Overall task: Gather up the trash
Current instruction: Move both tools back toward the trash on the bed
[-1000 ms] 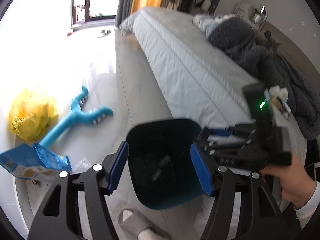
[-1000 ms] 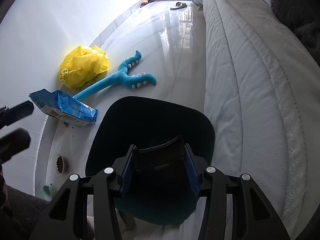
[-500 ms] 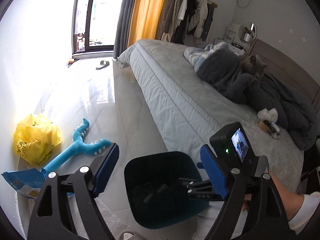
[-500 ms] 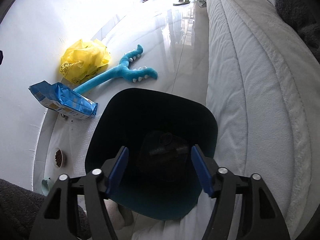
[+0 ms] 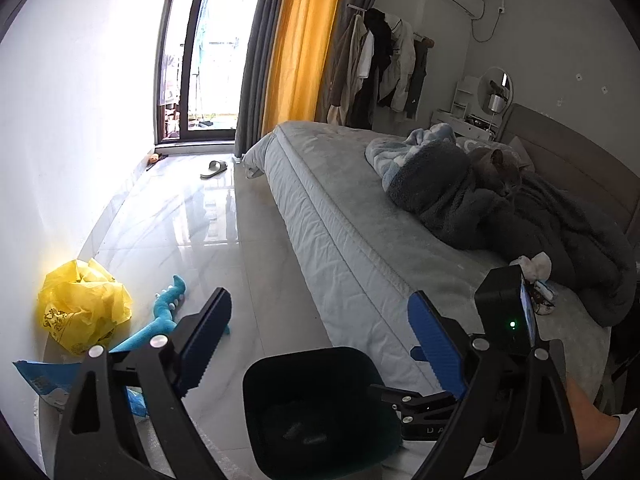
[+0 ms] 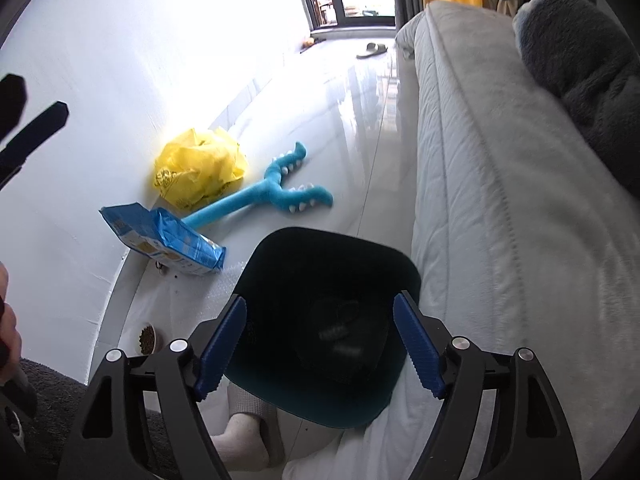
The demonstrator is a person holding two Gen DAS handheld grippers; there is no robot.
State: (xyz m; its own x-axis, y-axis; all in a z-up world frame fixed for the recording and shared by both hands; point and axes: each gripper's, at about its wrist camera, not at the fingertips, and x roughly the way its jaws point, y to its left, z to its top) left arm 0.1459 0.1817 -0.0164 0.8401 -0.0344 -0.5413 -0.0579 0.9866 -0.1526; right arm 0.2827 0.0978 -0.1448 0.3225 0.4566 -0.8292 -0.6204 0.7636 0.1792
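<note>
Both tools rose, opening; one bin (image 6: pixel 276 256) below.

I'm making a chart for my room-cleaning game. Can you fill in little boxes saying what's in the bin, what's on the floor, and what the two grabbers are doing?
bin: dark bin beside the bed, dark trash lying inside
floor by wall: yellow bag, blue packet, blue toy
left gripper: opening, nothing between its jaws
right gripper: over the bin, opening, nothing held
on the bed: grey cat on blankets
</note>
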